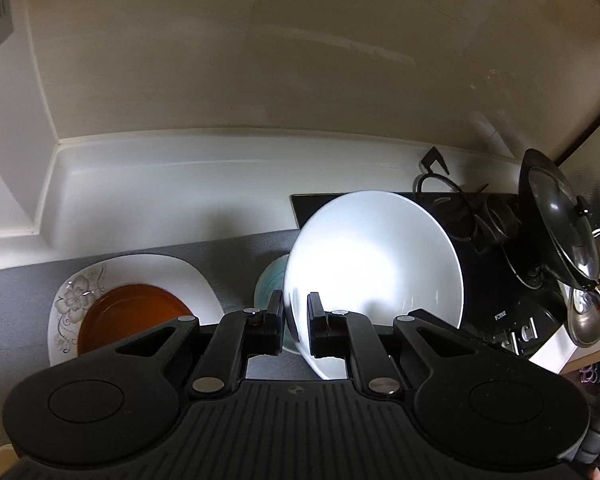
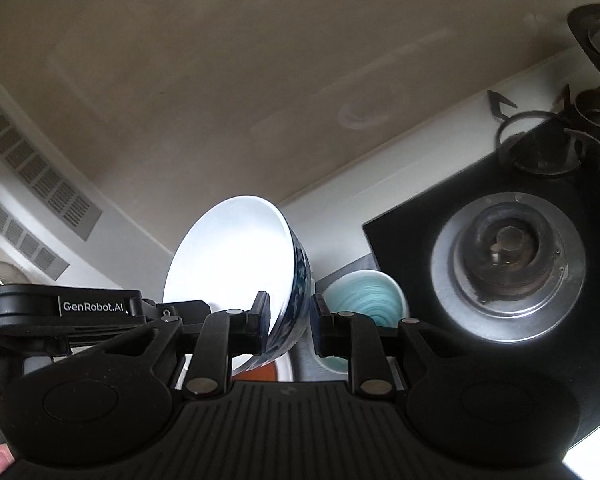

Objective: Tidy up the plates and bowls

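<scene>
My left gripper [image 1: 295, 320] is shut on the rim of a large white bowl [image 1: 376, 276], which hangs tilted above the grey counter mat [image 1: 20, 292]. Left of it, an orange plate [image 1: 132, 316] lies on a white floral plate [image 1: 80, 292]. A teal bowl [image 1: 270, 284] sits behind the white one and also shows in the right wrist view [image 2: 364, 292]. In the right wrist view, my right gripper [image 2: 290, 320] straddles the rim of a blue-patterned bowl with a white inside [image 2: 236, 264]; the left pad touches its inside, the right pad stands a little off its outer wall.
A black gas hob [image 2: 420, 216] with a burner [image 2: 508, 256] lies to the right. Pan lids [image 1: 556, 216] and pots [image 1: 596, 312] stand at the far right. A white ledge [image 1: 180, 192] and beige wall run behind the mat. The other gripper's body [image 2: 60, 308] is close on the left.
</scene>
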`<move>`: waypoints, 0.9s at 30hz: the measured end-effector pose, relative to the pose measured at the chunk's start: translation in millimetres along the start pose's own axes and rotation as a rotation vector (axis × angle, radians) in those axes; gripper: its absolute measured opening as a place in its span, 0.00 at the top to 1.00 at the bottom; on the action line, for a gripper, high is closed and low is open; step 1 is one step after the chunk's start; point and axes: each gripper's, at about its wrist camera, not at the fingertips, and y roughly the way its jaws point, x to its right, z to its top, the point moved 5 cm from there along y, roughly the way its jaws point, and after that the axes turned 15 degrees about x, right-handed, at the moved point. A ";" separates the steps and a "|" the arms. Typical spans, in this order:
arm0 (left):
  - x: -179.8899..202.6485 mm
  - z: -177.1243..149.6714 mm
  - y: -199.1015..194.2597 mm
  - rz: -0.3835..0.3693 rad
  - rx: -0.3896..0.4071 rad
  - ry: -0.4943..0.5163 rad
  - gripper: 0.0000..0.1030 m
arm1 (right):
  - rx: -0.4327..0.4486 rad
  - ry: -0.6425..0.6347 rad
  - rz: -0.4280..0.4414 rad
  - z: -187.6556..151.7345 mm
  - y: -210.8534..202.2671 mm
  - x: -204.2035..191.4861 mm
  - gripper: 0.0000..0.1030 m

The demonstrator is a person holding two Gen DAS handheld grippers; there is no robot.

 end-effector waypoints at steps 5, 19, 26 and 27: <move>0.3 -4.0 25.5 0.035 -0.053 -0.010 0.88 | -0.048 0.030 -0.016 -10.2 25.2 19.8 0.78; -15.7 -36.9 118.8 0.114 -0.234 0.002 0.88 | -0.150 0.037 -0.110 -49.1 80.8 66.3 0.77; -22.0 -43.6 130.1 0.134 -0.275 0.009 0.88 | -0.185 0.020 -0.121 -61.4 91.5 67.4 0.78; -22.0 -45.1 131.6 0.138 -0.287 0.011 0.88 | -0.190 0.017 -0.127 -61.1 92.9 66.4 0.78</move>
